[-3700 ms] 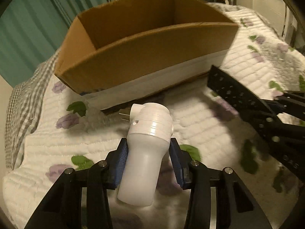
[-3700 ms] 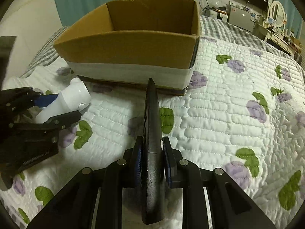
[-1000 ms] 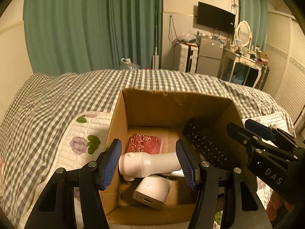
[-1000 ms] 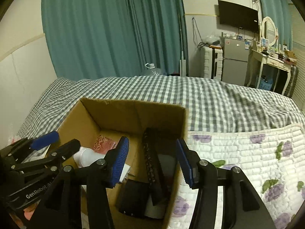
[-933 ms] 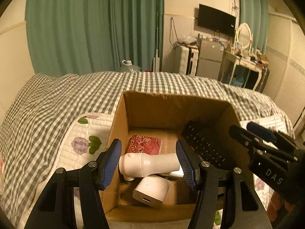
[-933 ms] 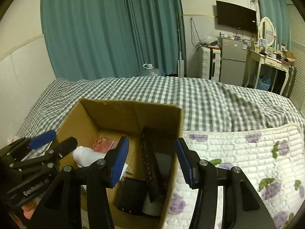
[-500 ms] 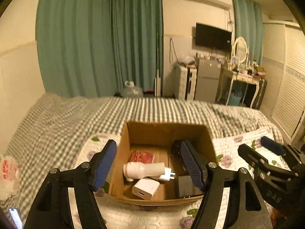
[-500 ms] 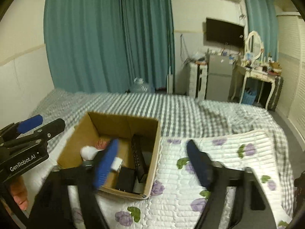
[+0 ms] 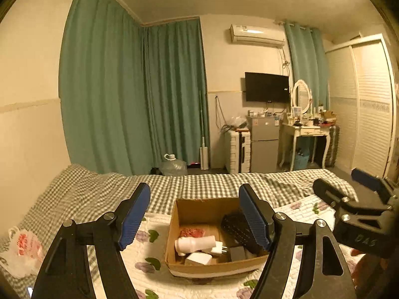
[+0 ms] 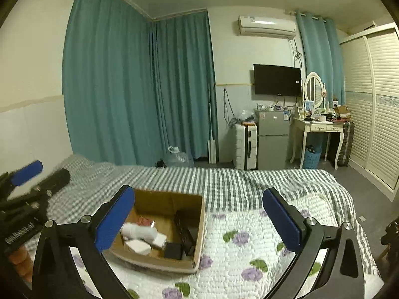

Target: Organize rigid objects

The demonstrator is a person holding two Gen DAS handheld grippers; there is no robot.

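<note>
left gripper [image 9: 194, 218]: i had its jaws wide and still opening, nothing between the blue pads [image 9: 133, 215], which stood apart above the box.
right gripper [image 10: 199, 221]: i had it spread wider still and opening, the space between its pads bare; its far tips also showed at the right edge of the left wrist view.
cardboard box [image 9: 174, 226]: it sat open-topped on the white quilt with purple flowers [image 10: 239, 256], near the left side of the bed, below and ahead of both grippers.
white bottle-shaped piece [image 9: 195, 244]: it lay on its side in the middle of the box, touching a white plug [image 9: 219, 247] on its right.
white charger block [image 9: 198, 258]: it lay at the near wall of the box, just in front of the bottle-shaped piece.
black perforated panel [image 9: 234, 226]: it leaned on edge along the right side of the box.
small black block [image 9: 237, 253]: it sat in the near right corner.
red patterned item [image 9: 190, 232]: it lay flat at the far left of the box floor.
checked blanket [image 10: 224, 182]: it covered the far part of the bed beyond the box.
plastic bag [image 9: 21, 251]: it lay on the bed at the near left.
</note>
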